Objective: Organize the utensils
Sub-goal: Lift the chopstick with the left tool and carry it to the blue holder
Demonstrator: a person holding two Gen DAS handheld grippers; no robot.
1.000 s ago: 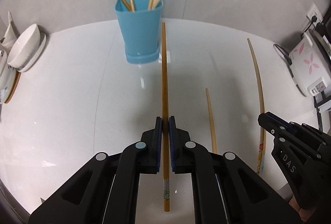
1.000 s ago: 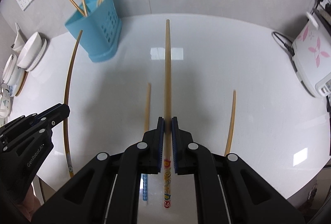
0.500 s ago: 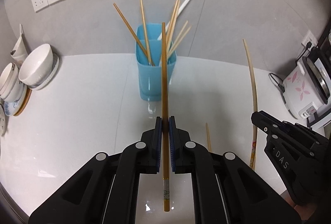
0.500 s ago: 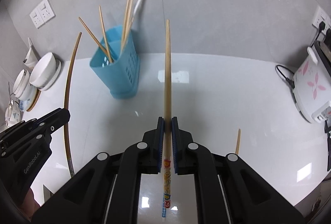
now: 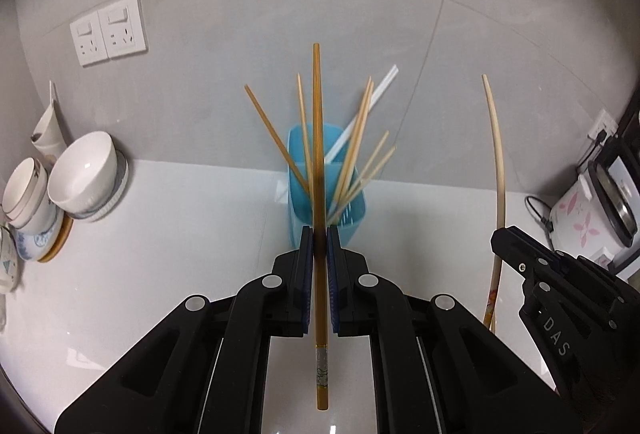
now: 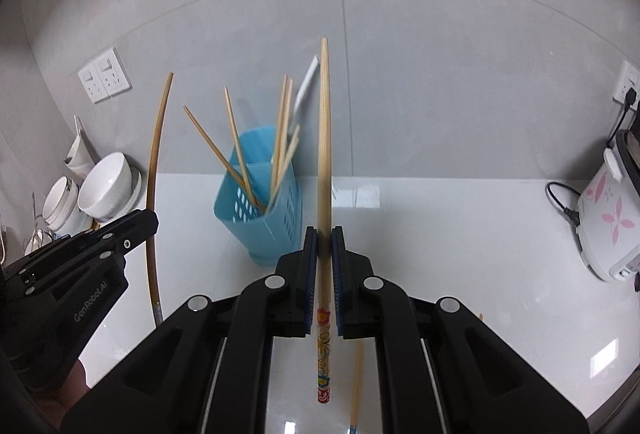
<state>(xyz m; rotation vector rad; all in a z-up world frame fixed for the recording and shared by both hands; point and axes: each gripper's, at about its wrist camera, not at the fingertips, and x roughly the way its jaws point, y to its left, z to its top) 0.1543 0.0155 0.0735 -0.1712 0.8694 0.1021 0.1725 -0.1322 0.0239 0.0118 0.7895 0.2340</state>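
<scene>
Wooden chopstick (image 5: 317,153) clamped in left hand-held gripper (image 5: 319,238), pale chopstick (image 6: 324,161) pinched in right hand-held gripper (image 6: 324,238), blue holder (image 5: 326,193) ahead

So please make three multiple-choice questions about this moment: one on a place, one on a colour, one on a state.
1. Where does the utensil holder stand?
A. on the white counter
B. on the rice cooker
C. inside a bowl

2. What colour is the utensil holder?
A. red
B. light blue
C. black

3. In what state is the right gripper?
A. wide open
B. shut on a chopstick
C. shut on a spoon

Answers:
1 A, its base rests on the counter near the wall.
2 B, its plastic walls are light blue.
3 B, both pads press the chopstick's shaft, which points upward.
</scene>
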